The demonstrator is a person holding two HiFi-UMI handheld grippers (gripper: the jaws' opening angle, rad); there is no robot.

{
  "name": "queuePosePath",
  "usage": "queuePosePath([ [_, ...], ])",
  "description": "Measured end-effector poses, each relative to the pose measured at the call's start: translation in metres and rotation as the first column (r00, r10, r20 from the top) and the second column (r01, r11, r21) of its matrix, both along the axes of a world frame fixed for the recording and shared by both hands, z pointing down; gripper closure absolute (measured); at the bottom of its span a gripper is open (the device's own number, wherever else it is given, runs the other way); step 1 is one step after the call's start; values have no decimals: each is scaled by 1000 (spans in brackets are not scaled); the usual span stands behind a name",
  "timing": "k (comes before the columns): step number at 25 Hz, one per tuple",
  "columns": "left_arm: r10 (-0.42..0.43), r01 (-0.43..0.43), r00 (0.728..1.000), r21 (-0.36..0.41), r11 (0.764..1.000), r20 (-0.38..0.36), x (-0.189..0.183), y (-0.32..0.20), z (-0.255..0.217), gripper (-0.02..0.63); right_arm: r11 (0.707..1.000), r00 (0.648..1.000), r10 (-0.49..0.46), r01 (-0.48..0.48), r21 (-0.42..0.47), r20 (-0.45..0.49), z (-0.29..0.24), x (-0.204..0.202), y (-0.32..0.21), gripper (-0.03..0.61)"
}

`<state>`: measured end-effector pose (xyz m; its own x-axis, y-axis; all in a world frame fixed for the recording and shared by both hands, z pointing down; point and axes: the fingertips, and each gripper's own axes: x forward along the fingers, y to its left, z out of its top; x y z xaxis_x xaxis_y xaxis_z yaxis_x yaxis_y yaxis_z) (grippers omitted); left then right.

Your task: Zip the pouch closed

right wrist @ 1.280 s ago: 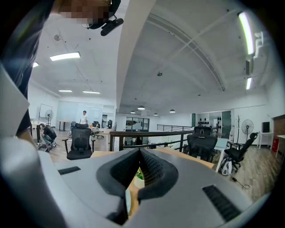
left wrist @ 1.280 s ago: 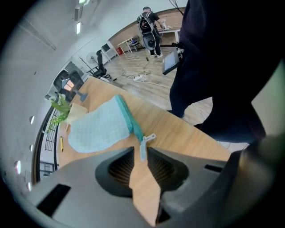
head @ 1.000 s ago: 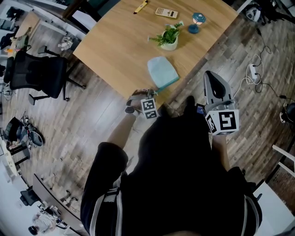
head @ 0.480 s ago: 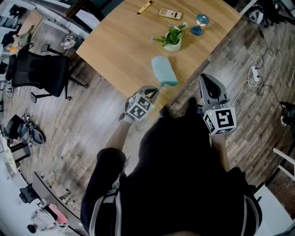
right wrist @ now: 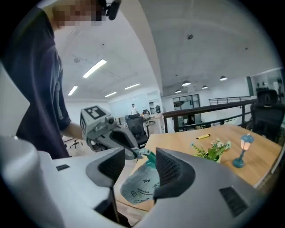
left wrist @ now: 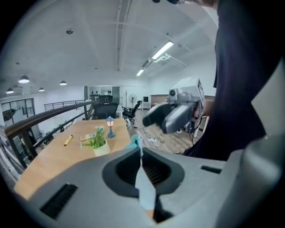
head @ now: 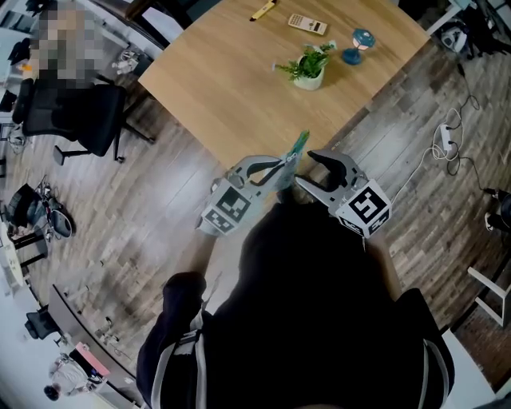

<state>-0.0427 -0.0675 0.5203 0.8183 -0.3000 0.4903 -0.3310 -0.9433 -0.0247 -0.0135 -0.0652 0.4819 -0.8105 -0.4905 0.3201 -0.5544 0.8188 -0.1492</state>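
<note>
Just off the near edge of the bench [head: 223, 76], the left gripper [head: 281, 168] held the teal pouch [right wrist: 139, 189] aloft, fingers [left wrist: 98, 178] clamped on one edge. The right gripper [head: 306, 168] sat alongside, its fingers [right wrist: 174, 167] opening around the pouch without pressing. Zipping looked barely begun; next, the right gripper likely needed to pinch the zip pull.

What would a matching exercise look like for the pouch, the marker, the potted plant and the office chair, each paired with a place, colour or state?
1 pouch
2 marker
3 potted plant
4 office chair

A upright on the table
B yellow
C on the floor
D clamped by the fingers of the left gripper

Pairs: 1-D, 2-B, 3-A, 4-C
</note>
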Motion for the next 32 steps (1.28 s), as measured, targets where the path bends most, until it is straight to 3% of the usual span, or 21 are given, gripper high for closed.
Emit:
queuePosePath([
  [2, 24, -24, 1000, 24, 999, -6, 0, 7, -11, 603, 998, 998, -62, 62, 1, -33, 4, -11, 7, 354],
  [7, 69, -70, 997, 33, 997, 26, -1, 24, -10, 603, 997, 996, -69, 70, -21, 50, -7, -15, 8, 364],
  [11, 85, -86, 996, 40, 996, 23, 2, 30, -16, 603, 997, 997, -73, 73, -10, 33, -9, -13, 9, 460],
  [17, 66, -66, 998, 29, 997, 8, 2, 27, -20, 603, 998, 997, -60, 61, -27, 42, -16, -9, 11, 531],
  [28, 88, -88, 996, 9, 996, 6, 8, 31, -23, 603, 995, 991, -98, 99, -2, -87, -13, -9, 20, 556],
  [32, 99, -99, 995, -5, 995, -10, 10, 35, -25, 603, 996, 996, -78, 75, -56, -51, -13, -4, 20, 560],
])
